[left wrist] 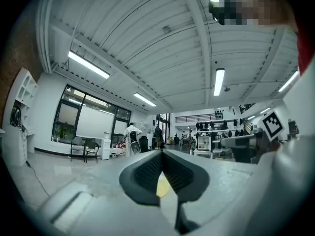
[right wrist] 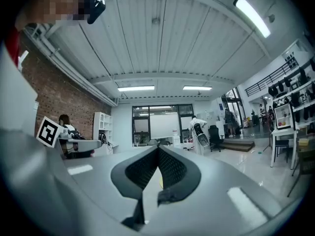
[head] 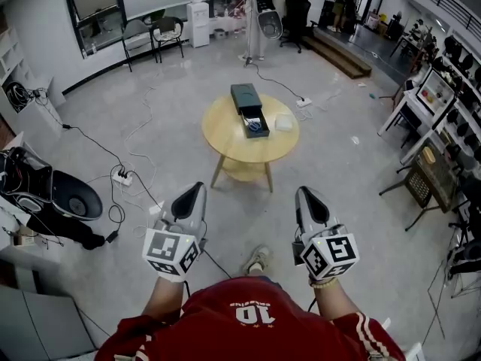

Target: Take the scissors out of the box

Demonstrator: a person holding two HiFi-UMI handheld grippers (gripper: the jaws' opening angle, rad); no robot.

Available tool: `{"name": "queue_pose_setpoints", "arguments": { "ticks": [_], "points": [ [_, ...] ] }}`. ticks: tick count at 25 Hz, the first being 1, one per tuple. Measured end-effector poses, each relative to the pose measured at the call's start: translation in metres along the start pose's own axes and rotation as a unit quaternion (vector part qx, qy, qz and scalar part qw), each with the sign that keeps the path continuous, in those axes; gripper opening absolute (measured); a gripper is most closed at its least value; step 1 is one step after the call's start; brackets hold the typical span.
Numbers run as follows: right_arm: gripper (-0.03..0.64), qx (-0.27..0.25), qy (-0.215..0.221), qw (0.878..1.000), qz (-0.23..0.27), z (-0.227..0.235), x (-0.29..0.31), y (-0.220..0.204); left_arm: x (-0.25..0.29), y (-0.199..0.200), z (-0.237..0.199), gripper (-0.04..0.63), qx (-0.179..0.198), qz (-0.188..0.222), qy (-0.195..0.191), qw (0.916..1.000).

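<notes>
While the scissors (head: 255, 126) lie in the box (head: 244, 95), the shirt (head: 248, 323) reads 10

Table (head: 225, 147): pale yellow wood. Box (head: 245, 96): dark grey-green. Scissors (head: 255, 126) show blue. Your left gripper (head: 197, 189) and right gripper (head: 304, 192): light grey shells, black-and-white square-marker cubes, black dimpled pads (left wrist: 147, 173). Your shirt (head: 248, 326): red, white stripes. Floor (head: 338, 164): mottled grey.
</notes>
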State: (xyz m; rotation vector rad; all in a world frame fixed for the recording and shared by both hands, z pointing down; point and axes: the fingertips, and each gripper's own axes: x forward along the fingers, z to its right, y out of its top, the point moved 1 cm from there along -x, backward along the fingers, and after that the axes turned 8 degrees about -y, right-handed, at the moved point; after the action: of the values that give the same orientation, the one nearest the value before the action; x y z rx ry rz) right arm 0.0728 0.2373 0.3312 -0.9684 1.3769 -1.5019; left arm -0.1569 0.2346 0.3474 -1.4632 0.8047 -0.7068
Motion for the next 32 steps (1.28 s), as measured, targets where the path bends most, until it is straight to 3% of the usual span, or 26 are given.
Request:
{"name": "queue_pose_setpoints", "arguments": {
  "ticks": [21, 32],
  "points": [
    [0.002, -0.009, -0.008, 1.000, -0.011, 0.012, 0.024, -0.008, 0.018, -0.005, -0.005, 0.003, 0.012, -0.010, -0.007, 0.9999],
    [0.002, 0.000, 0.002, 1.000, -0.020, 0.010, 0.034, -0.012, 0.021, -0.013, -0.004, 0.003, -0.016, -0.007, -0.012, 0.9998]
  ]
}}
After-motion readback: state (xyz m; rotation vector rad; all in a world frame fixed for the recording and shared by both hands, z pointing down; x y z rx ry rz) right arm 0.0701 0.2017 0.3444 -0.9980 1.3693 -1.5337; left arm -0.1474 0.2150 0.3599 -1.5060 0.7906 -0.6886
